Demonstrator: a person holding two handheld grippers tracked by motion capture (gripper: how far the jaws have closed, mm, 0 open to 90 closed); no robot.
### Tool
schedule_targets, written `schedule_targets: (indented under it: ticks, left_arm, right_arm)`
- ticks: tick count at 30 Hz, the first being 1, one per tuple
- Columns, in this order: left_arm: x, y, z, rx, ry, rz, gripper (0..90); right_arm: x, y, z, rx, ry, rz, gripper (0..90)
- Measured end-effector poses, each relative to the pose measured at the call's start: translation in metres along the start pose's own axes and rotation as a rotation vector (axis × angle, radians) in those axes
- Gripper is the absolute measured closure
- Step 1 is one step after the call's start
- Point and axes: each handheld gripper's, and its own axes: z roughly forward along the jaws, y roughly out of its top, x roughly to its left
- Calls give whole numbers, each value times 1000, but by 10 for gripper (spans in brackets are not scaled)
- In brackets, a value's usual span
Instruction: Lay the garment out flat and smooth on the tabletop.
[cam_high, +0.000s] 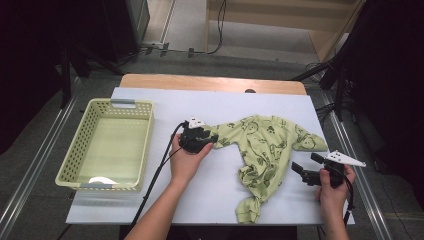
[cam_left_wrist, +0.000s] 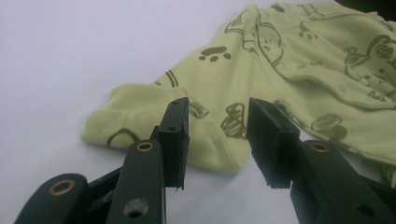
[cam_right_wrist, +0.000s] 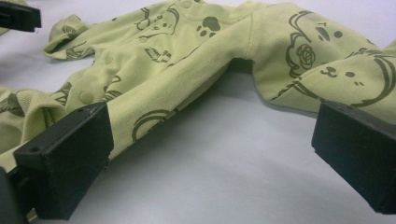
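Observation:
A light green baby romper (cam_high: 267, 150) with dark animal prints lies spread and rumpled on the white table cover, right of the middle. My left gripper (cam_high: 212, 138) sits at the end of the romper's left sleeve. In the left gripper view its jaws (cam_left_wrist: 218, 122) stand apart over the sleeve cuff (cam_left_wrist: 140, 116), and the pads do not press on the cloth. My right gripper (cam_high: 305, 164) rests near the romper's right edge, below its right sleeve. Its jaws (cam_right_wrist: 215, 154) are wide open, with bare cover between them and the romper (cam_right_wrist: 187, 51) just beyond.
A pale yellow plastic basket (cam_high: 120, 104) stands at the left of the white cover (cam_high: 210, 200). The wooden table edge (cam_high: 210, 82) shows at the back. Dark stands and cables flank the table on both sides.

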Motion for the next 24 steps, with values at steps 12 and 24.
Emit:
schedule_targets:
  ticks: [12, 24]
  left_arm:
    - [6, 6, 33, 86, 73, -24, 474]
    - [11, 1, 24, 87, 83, 11, 707]
  right_arm:
    - [9, 13, 0, -16, -24, -11, 0]
    - [12, 69, 38, -28, -42, -34, 135]
